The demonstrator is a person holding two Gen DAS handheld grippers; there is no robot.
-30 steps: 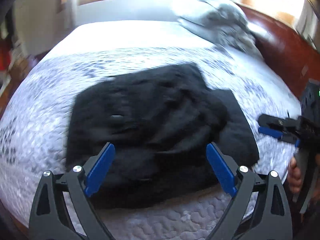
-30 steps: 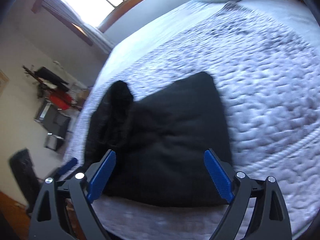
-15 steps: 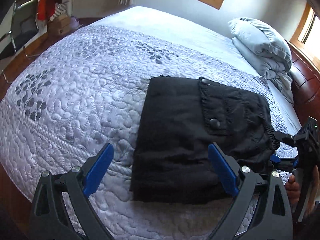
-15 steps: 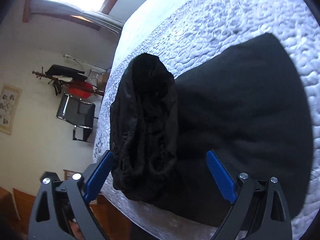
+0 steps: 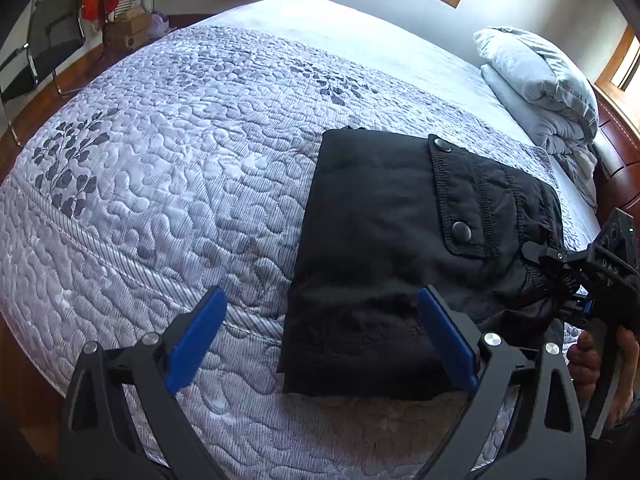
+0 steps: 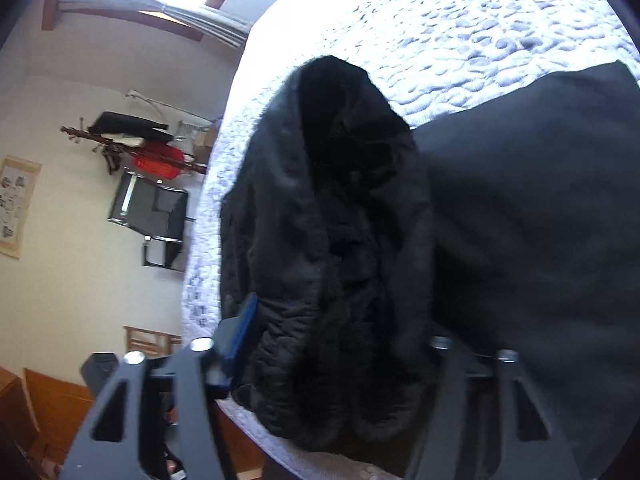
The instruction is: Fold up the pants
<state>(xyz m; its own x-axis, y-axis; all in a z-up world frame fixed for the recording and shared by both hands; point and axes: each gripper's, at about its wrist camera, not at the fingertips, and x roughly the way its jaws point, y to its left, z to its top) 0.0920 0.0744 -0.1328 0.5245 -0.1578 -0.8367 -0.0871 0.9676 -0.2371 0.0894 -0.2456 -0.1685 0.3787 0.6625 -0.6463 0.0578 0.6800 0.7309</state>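
Black pants (image 5: 384, 256) lie folded on the quilted bed (image 5: 168, 168), near its front edge, right of centre. Left gripper (image 5: 324, 344) hovers with blue fingers spread wide, nothing between them. Right gripper (image 6: 340, 344) is clamped on the bunched waistband end of the pants. Pillows (image 5: 536, 84) sit far right.

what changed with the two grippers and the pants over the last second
The right gripper moved in and closed on the bunched waistband end of the black pants; a second ago it hung open over them. The left gripper swung left and stayed open, holding nothing. The pants stayed folded on the quilted bed.
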